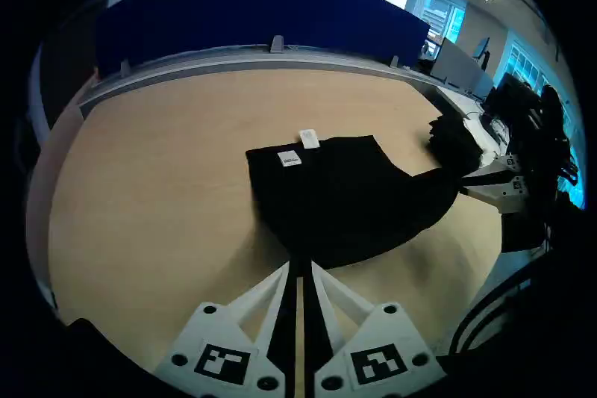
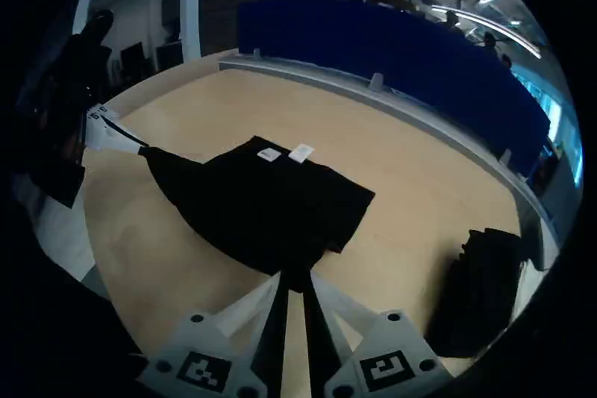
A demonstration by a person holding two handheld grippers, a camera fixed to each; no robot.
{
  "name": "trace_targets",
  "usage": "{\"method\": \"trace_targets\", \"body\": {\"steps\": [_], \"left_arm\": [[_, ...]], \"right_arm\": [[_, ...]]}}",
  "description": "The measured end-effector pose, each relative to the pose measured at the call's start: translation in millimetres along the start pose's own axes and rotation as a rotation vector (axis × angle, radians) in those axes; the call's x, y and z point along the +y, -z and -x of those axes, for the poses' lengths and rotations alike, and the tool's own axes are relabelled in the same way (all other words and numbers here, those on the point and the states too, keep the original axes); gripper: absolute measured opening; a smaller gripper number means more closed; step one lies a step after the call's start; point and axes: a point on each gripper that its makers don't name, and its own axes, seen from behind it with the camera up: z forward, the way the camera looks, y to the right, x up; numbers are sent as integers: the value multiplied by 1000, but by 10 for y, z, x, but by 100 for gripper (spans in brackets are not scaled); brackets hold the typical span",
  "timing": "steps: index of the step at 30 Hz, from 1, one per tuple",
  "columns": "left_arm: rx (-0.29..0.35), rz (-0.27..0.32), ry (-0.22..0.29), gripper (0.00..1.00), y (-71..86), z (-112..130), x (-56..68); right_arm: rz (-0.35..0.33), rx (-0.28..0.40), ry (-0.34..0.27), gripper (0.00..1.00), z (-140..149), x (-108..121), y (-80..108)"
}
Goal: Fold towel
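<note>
A black towel point(image 1: 343, 196) with two white tags point(image 1: 289, 158) lies partly spread on the light wooden table point(image 1: 164, 174). My left gripper point(image 1: 302, 263) is shut on the towel's near corner, which is lifted toward the camera. My right gripper point(image 1: 464, 189) pinches another corner at the right and pulls it out to a point. In the right gripper view, the towel point(image 2: 269, 204) runs from my right gripper point(image 2: 295, 278), shut on its near corner, to my left gripper point(image 2: 142, 149) at the far left. Its tags point(image 2: 301, 151) sit on the far edge.
A stack of folded black towels point(image 2: 485, 286) point(image 1: 455, 140) rests near the table's edge, beside the right gripper. A blue partition point(image 1: 254, 13) on a grey rail closes off the table's far side. Bare wood point(image 2: 418, 174) stretches between the towel and the partition.
</note>
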Motion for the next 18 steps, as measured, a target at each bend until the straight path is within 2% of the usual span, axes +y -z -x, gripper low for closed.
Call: {"method": "trace_targets", "body": {"steps": [11, 18], "left_arm": [[-19, 21, 47, 5, 245, 41, 93], [-20, 26, 53, 5, 257, 37, 102]], "right_arm": [[-16, -14, -21, 13, -33, -102, 235], [-18, -23, -37, 13, -1, -114, 262]]}}
